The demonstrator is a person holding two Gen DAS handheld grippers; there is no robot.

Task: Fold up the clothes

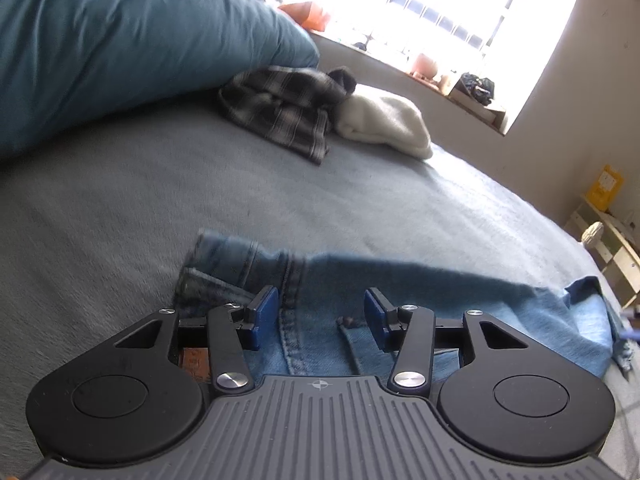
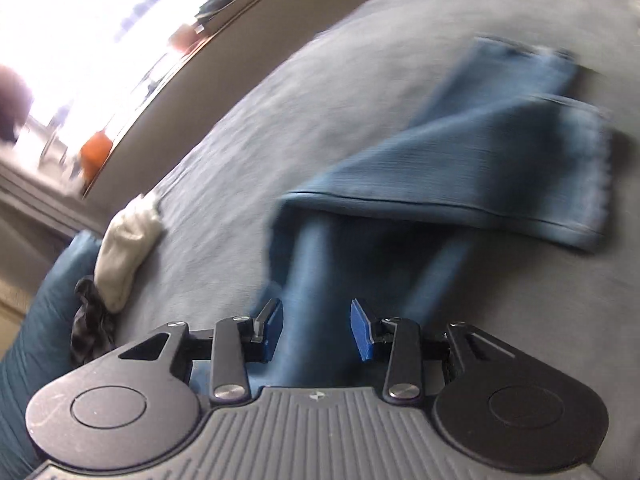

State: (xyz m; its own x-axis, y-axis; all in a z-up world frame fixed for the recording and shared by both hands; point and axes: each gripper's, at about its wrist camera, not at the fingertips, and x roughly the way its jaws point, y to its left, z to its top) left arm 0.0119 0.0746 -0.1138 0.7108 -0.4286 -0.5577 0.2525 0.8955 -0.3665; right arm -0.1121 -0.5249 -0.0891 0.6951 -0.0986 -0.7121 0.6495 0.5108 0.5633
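Both jaws apart: left gripper point(image 1: 320, 312) over the jeans point(image 1: 400, 300) waistband, right gripper point(image 2: 316, 328) above a blurred leg, seemingly not gripping.

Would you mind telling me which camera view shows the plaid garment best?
The left wrist view shows it best: the plaid garment lies crumpled on the bed between the blue pillow and the white garment, with its check pattern visible. The right wrist view catches only a dark, blurred scrap of it at the left edge.
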